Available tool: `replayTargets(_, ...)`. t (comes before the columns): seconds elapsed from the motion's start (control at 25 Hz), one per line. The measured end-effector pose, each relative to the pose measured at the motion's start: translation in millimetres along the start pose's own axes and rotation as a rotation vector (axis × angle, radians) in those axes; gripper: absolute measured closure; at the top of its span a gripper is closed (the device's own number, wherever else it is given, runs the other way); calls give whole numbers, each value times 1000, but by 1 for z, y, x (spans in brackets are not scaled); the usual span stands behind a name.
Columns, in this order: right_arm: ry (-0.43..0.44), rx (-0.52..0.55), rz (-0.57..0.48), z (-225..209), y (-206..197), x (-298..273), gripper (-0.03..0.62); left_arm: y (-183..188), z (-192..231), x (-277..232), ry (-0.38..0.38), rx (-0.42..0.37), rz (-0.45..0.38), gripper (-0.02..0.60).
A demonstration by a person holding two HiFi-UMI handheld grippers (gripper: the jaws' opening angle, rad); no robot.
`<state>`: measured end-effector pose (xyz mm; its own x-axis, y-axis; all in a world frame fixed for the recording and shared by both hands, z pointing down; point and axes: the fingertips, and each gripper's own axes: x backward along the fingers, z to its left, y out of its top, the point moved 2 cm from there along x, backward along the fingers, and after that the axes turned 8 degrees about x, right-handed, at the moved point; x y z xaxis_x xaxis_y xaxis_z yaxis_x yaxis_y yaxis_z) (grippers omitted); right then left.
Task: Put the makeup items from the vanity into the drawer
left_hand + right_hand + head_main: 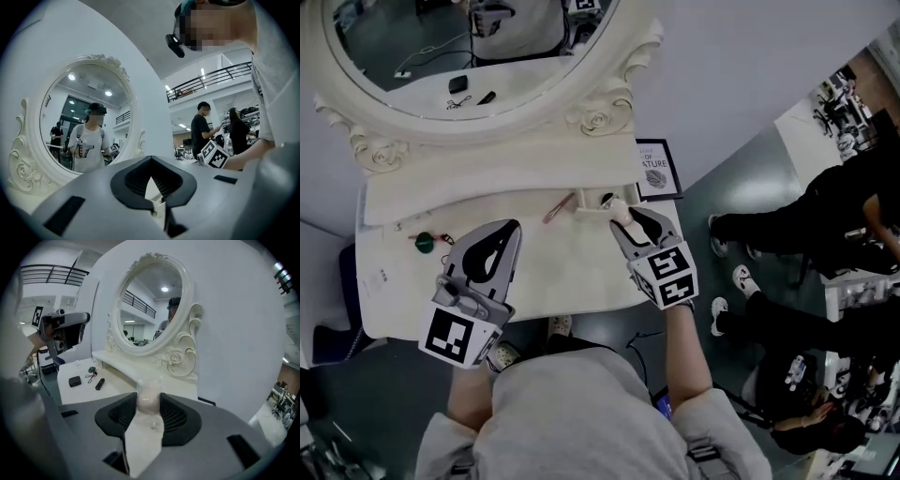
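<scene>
My right gripper (pixel 625 217) is shut on a pale beige tube with a clear cap (pixel 149 399), held over the right part of the white vanity top (pixel 572 272). My left gripper (pixel 512 228) hovers over the left part, its jaws together with nothing between them. A green round item with a red bit (pixel 424 243) lies at the far left and a pink pencil (pixel 558 208) near the shelf. The right gripper view also shows a black compact (pixel 74 381) and a black lipstick (pixel 99 384) on the top. A small open cream drawer (pixel 592 200) sits by the shelf.
The oval mirror in its carved cream frame (pixel 600 117) stands behind the shelf. A framed print (pixel 657 170) leans at the right end. People stand to the right (pixel 825 216) on the grey floor. A dark chair (pixel 337 309) is at the left.
</scene>
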<state>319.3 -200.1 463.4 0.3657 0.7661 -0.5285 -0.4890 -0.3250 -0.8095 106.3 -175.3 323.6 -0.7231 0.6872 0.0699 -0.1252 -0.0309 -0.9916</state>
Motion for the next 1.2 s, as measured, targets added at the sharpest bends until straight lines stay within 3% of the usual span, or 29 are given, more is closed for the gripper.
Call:
replayTargets(0.6, 262, 342, 239, -14, -26, -58, 432, -4, 23, -2, 98, -15, 21, 571)
replayTargets(1.2, 511, 356, 357, -17, -39, -88, 430, -9, 35, -4, 166, -17, 35, 571)
